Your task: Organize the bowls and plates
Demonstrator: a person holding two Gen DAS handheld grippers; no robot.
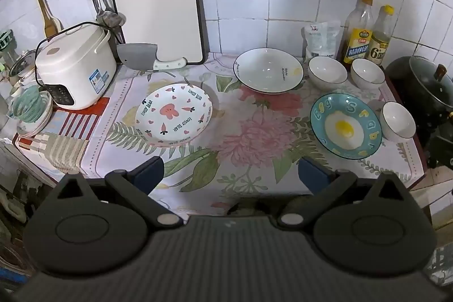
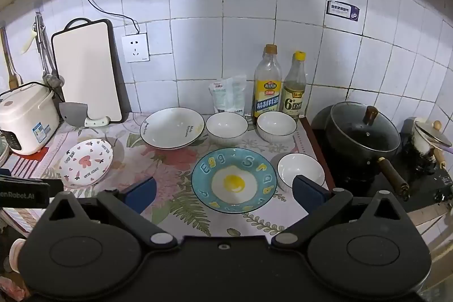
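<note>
Plates and bowls spread over the floral-clothed worktop (image 1: 226, 188). Pink carrot-print plate (image 1: 173, 114) toward the left side, just right of the rice cooker (image 1: 75, 65). Large white dark-rimmed plate (image 1: 268, 70) at the back edge, middle. Two white bowls (image 1: 327, 70) (image 1: 367, 72) side by side near the back right corner, in front of two bottles (image 1: 357, 33) (image 1: 380, 37). Blue fried-egg plate (image 2: 234, 179) toward the right edge, a third white bowl (image 2: 300, 170) just beside it on the right. Cutting board (image 1: 157, 4) upright against the tiled wall, cleaver (image 1: 141, 57) leaning at its foot.

Left gripper (image 1: 230, 174) above the front edge, jaws wide apart, nothing between them. Right gripper (image 2: 223, 193) likewise spread wide and empty, fingers flanking the egg plate from the near side, not touching.
</note>
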